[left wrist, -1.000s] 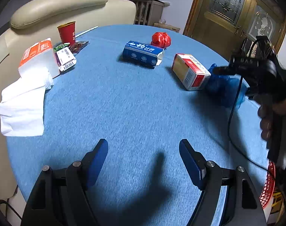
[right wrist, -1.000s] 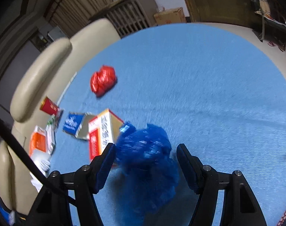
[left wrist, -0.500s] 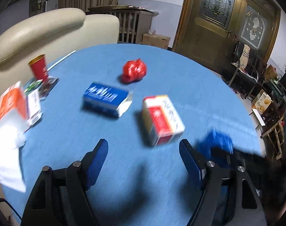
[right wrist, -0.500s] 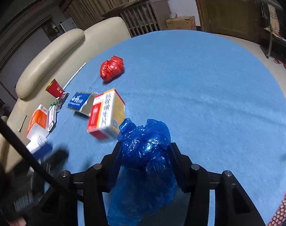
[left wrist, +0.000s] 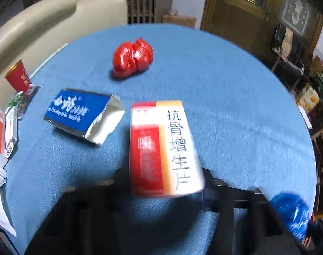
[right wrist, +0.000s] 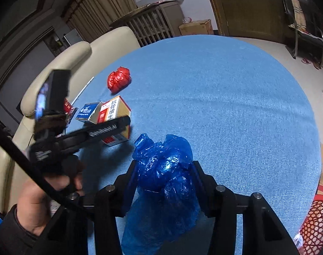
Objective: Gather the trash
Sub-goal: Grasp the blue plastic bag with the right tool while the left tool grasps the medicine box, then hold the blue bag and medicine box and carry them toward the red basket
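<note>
Table (right wrist: 235, 97) first: the round blue cloth carries most of your litter, with the cream sofa (left wrist: 44, 21) behind it and the red mesh basket (right wrist: 316, 221) showing past its near right edge. A second ago your right gripper (right wrist: 164, 182) stood wide around the blue plastic bag (right wrist: 165, 182); now its jaws press into the crumpled film from both sides, so that piece looks secured and ready to carry to the basket — likely your bin.

Your left gripper (left wrist: 161, 182) has swung in over the red-and-white medicine box (left wrist: 163, 146), which lay well ahead of it a second ago and now fills the space between the jaws. Motion blur smears the dark jaws, and you cannot tell from either view whether they have clamped or merely bracket the box.

Waiting beyond it: the torn-open blue toothpaste carton (left wrist: 80, 114) just to its left, the crumpled red wrapper (left wrist: 132, 57) farther back, and the red paper cup (left wrist: 18, 76) near the sofa-side edge with packets and tissues — several pickups left, by this count.
</note>
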### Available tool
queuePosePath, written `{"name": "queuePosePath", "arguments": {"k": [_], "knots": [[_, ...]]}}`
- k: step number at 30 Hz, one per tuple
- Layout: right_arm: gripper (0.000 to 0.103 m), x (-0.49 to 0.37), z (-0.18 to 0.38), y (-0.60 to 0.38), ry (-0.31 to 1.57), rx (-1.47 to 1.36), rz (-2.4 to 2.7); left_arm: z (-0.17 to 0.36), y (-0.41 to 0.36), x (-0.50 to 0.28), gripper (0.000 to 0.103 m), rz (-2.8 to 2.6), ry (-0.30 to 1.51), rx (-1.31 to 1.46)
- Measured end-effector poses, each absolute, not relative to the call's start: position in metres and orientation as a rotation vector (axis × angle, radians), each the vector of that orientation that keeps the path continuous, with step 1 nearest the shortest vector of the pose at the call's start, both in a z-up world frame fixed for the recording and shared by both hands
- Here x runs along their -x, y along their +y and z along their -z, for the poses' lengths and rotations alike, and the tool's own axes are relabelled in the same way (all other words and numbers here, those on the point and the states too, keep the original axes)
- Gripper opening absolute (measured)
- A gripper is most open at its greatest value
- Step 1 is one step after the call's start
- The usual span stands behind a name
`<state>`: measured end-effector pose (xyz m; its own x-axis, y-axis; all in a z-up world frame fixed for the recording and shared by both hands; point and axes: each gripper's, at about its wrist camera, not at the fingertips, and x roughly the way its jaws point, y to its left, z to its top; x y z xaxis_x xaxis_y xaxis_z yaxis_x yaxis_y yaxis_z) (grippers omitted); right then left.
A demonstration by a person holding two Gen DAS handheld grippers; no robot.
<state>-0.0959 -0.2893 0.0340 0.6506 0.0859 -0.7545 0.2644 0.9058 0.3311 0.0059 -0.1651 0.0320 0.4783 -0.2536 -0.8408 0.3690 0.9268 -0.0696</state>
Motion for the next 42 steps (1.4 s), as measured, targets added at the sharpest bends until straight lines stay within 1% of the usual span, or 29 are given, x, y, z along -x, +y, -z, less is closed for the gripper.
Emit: {"name": "queuePosePath", "arguments": {"k": [9,16,23,28,42], "knots": [[0.052,0.1,-0.04,-0.275,0.837,-0.435,0.091,-0.049,-0.099,0.05,0.048,0.389,0.925,-0.112],[0.052,0.111,-0.046,-0.251,0.829,-0.421,0.071,-0.044,-0.052,0.096,0.048,0.348,0.931,-0.084],[0.052,0.128,-0.05,-0.233,0.819,-0.411,0.065,-0.041,-0.025,0.123,0.048,0.327,0.933,-0.049],[0.052,0.145,-0.055,-0.227,0.801,-0.415,0.07,-0.054,-0.017,0.142,0.048,0.328,0.901,-0.048],[0.052,0.185,-0.069,-0.236,0.732,-0.467,0.085,-0.077,-0.029,0.177,0.048,0.367,0.838,-0.078]]}}
